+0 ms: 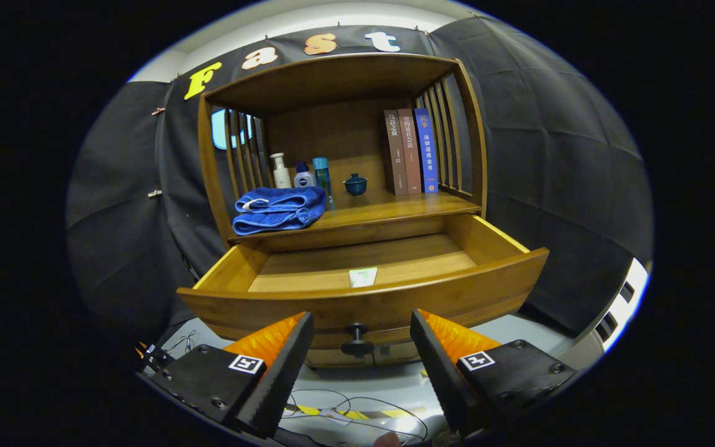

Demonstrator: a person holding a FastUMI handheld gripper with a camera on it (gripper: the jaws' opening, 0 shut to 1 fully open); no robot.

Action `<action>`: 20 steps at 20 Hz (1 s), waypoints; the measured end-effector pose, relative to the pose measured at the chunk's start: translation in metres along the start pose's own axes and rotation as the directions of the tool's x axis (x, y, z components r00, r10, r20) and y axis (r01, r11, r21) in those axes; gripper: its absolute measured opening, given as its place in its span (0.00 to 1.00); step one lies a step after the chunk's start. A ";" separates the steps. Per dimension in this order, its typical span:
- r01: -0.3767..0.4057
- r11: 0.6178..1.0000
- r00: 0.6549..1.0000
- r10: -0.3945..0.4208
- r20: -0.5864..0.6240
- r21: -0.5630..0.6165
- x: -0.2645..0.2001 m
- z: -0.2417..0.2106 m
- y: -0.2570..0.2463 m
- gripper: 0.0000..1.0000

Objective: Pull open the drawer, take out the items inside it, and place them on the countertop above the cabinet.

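Pulled-out wooden drawer (pixel 357 298) of the brown cabinet (pixel 339 81) holds a small pale card (pixel 362 277) near its front wall. Gripper (pixel 360 332) fingers spread apart, holding nothing, flanking the dark round knob (pixel 356 340).

drawer (pixel 364 298) pulled out | gripper (pixel 360 335) fingers spread, astride knob (pixel 356 340) | towel (pixel 280 210) on countertop (pixel 388 208)

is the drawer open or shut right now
Open. The drawer is pulled well out, showing its floor and a small packet. The hand-held gripper is open, its fingers flanking the knob.
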State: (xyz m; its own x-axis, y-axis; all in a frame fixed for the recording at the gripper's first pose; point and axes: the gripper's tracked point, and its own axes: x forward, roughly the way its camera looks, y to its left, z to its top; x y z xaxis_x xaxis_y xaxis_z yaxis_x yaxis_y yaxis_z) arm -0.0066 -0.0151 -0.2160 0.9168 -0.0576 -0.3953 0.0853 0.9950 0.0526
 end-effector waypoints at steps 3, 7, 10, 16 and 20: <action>0.013 1.000 0.998 -0.012 -0.066 0.006 0.009 0.033 -0.003 0.99; 0.015 0.999 0.981 -0.009 -0.192 0.032 0.038 0.061 0.001 0.99; -0.009 1.000 0.943 0.015 -0.332 0.021 0.069 0.060 0.014 0.99; -0.001 1.000 0.851 -0.009 -0.525 -0.019 0.135 0.039 0.021 0.99; 0.029 0.998 0.785 -0.055 -0.618 -0.052 0.167 0.015 0.011 1.00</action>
State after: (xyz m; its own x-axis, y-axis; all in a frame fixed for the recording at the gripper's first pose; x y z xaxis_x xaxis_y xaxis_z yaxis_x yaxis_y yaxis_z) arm 0.1533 -0.0148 -0.2679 0.4736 -0.0489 -0.8794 0.0914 0.9958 -0.0061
